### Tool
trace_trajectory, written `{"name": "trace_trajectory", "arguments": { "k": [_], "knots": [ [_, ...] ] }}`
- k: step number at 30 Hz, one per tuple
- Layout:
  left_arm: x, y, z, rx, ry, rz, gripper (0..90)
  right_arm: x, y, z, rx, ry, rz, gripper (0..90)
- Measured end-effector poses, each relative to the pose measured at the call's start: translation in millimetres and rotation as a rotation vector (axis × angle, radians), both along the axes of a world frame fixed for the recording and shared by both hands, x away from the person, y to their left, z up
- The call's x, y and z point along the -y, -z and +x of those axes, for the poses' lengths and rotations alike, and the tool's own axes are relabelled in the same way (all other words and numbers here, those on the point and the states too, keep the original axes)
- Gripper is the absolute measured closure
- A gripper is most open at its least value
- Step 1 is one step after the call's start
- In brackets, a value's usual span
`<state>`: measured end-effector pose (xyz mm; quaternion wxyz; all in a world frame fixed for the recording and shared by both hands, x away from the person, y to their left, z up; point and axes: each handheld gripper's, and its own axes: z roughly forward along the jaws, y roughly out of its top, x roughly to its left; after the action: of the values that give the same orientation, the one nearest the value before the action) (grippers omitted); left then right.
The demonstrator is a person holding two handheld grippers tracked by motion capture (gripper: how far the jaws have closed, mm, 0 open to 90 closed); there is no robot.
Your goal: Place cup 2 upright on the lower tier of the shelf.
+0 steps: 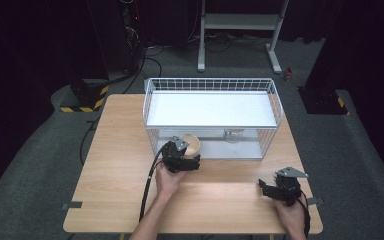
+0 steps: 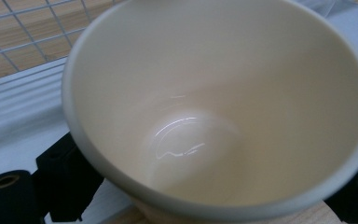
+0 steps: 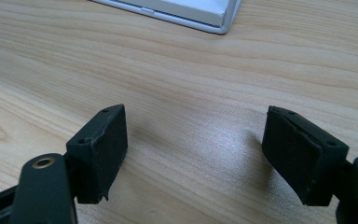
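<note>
Both grippers differ: left gripper (image 1: pixel 182 159) jaws clamp the cream cup (image 1: pixel 192 145); keep it level entering the wire basket (image 1: pixel 275 100); right gripper (image 1: pixel 280 189) jaws gape empty.

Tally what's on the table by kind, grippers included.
Cream cups: 1, held in the left gripper
Clear glasses: 1, on the rack's lower level
White wire racks: 1
Grippers: 2, left one and right gripper, which is open and holds nothing
Total: 5

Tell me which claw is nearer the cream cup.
Left. The left claw grips the cream cup at the wire rack's front; the right claw rests open, far off near the table's corner.
</note>
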<state>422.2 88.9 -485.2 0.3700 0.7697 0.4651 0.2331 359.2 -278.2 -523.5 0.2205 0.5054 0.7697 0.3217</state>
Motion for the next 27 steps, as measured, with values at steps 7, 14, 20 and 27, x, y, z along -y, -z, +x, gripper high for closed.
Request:
{"name": "trace_trajectory", "arguments": {
  "k": [7, 14, 20, 27],
  "knots": [
    [1.4, 1.5, 8.2, 0.011, -0.013, 0.004, 8.6, 0.0, 0.0, 0.0, 0.000, 0.000, 0.000, 22.3],
    [1.4, 3.8, 11.6, 0.025, -0.018, -0.001, 8.4, 0.0, 0.0, 0.0, 0.000, 0.000, 0.000, 22.3],
    [-0.2, 3.1, 11.4, 0.022, -0.009, -0.005, 6.8, 0.0, 0.0, 0.0, 0.000, 0.000, 0.000, 22.3],
    [-1.9, 0.4, 8.0, 0.004, -0.020, 0.000, 1.5, 0.0, 0.0, 0.0, 0.000, 0.000, 0.000, 22.4]
  ]
}}
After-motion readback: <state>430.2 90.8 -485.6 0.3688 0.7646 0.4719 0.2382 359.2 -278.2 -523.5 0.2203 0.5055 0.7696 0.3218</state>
